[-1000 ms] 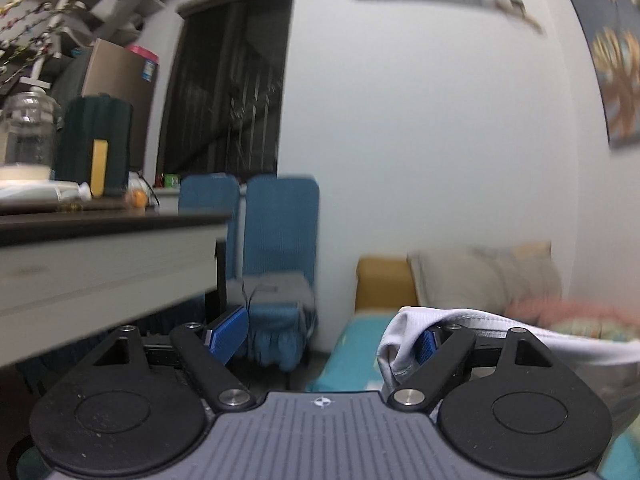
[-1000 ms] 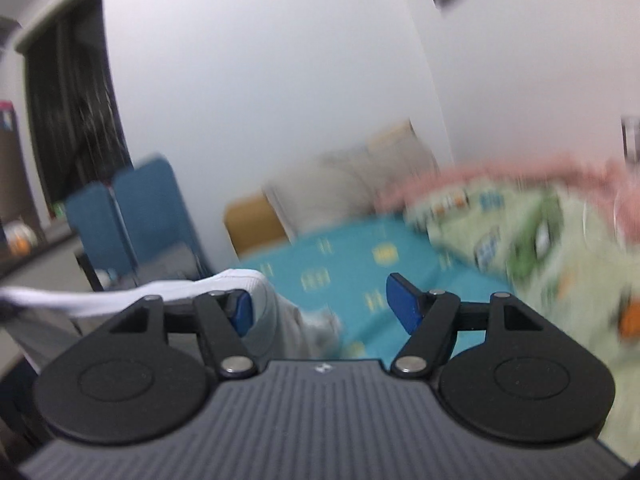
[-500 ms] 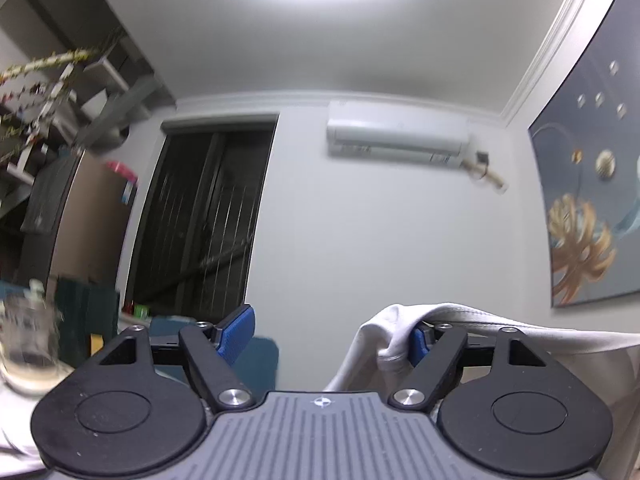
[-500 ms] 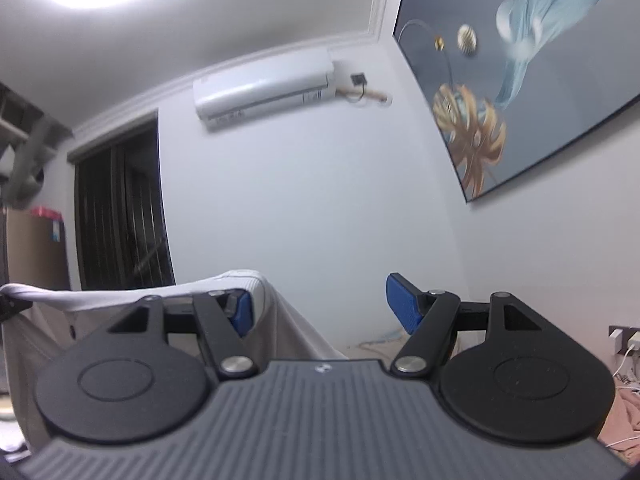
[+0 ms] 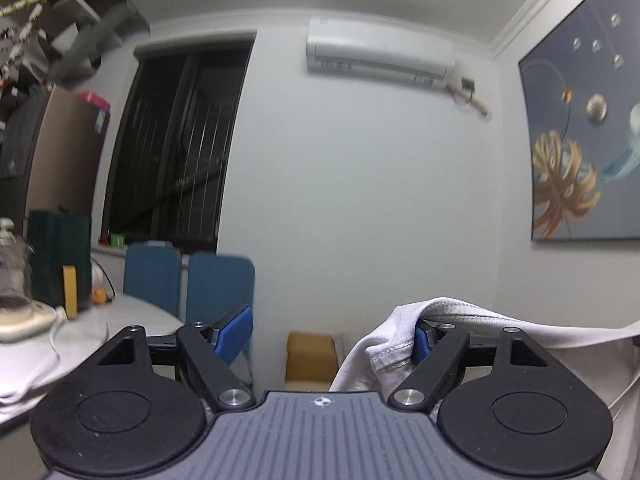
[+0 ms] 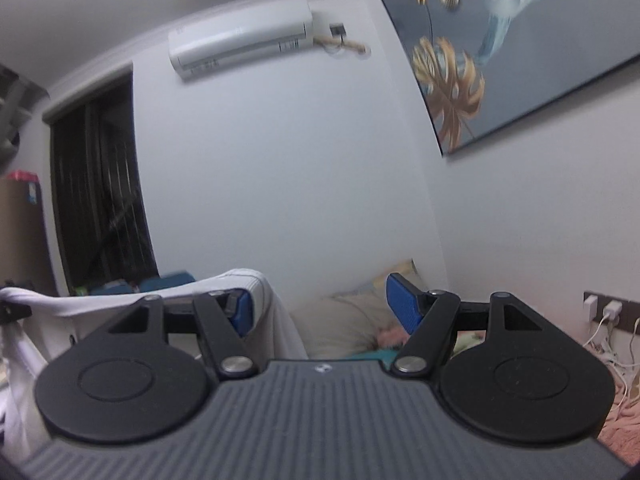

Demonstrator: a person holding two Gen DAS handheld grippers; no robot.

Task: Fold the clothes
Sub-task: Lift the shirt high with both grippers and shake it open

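A white garment [image 5: 380, 348] hangs stretched between my two grippers, lifted into the air. In the left wrist view its hem is hooked over the right finger [image 5: 420, 340] of my left gripper [image 5: 326, 334], whose jaws stand wide apart with nothing between the pads. In the right wrist view the same garment [image 6: 276, 316] drapes over the left finger [image 6: 242, 310] of my right gripper [image 6: 322, 306], also wide open, and runs off to the left edge. Both grippers point level at the white wall.
A white table [image 5: 132, 316] at the left carries a glass jar [image 5: 12, 276] and a dark green box [image 5: 60, 256]. Two blue chairs [image 5: 218, 284] stand behind it. A bed with pillows [image 6: 344, 328] lies below, and wall sockets with cables [image 6: 608, 312] are at the right.
Both grippers have risen well above the bed, carrying the white garment up with them. The garment stays hooked over the same fingers and the jaws have not visibly moved.
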